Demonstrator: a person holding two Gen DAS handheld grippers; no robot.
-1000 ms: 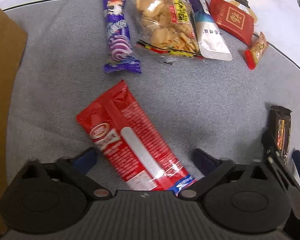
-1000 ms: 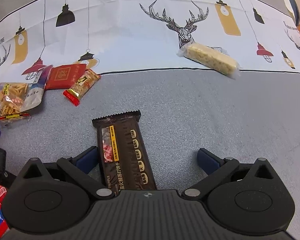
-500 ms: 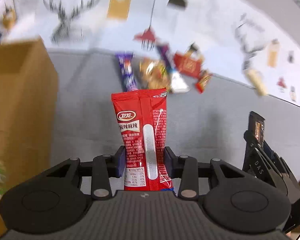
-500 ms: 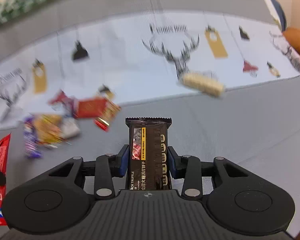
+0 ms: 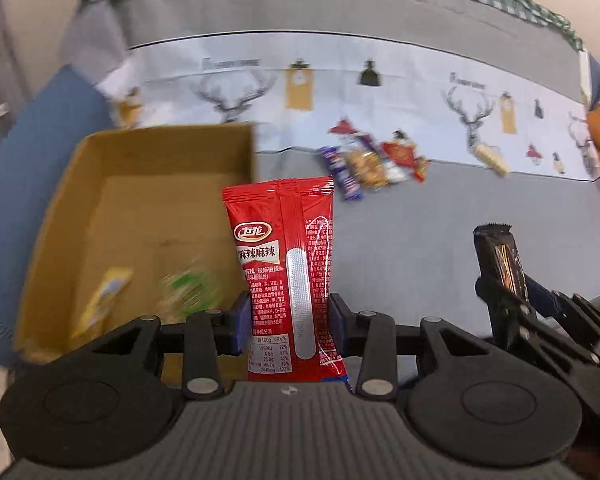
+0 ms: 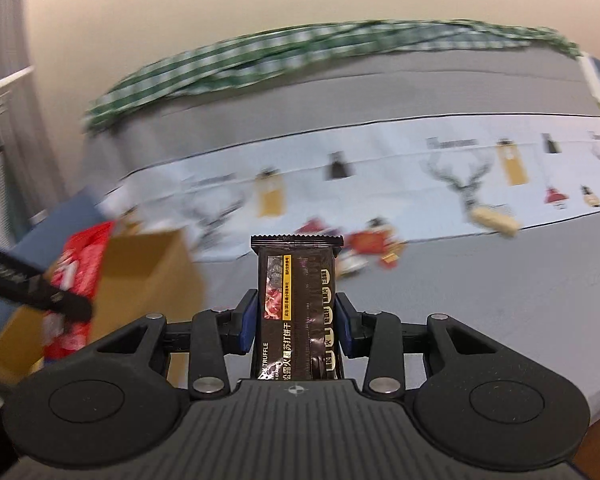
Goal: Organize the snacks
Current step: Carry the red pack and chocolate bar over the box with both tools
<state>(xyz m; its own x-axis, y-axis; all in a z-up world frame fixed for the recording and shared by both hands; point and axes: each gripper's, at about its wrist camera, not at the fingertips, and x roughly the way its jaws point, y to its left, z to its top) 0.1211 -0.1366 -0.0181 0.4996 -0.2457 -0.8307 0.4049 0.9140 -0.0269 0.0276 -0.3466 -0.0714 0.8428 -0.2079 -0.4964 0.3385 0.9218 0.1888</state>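
My left gripper (image 5: 287, 322) is shut on a red snack packet (image 5: 286, 264) and holds it upright above the right edge of an open cardboard box (image 5: 80, 184). The box holds a yellow and a green snack, both blurred. My right gripper (image 6: 296, 326) is shut on a dark brown truffle biscuit bar (image 6: 296, 308), held upright in the air. That bar and gripper also show at the right of the left wrist view (image 5: 500, 256). The red packet (image 6: 80, 264) and the box (image 6: 152, 276) show at the left of the right wrist view.
A cluster of loose snacks (image 5: 372, 164) lies on the grey cloth (image 5: 440, 220) beyond the box. A pale wafer bar (image 5: 490, 158) lies to the right on the white deer-print cloth. A blue cushion (image 5: 32, 152) borders the box's left side.
Both grippers closed on their snacks, which lay on the cloth a second ago, and lifted them. Both have since risen and swung left toward the box.
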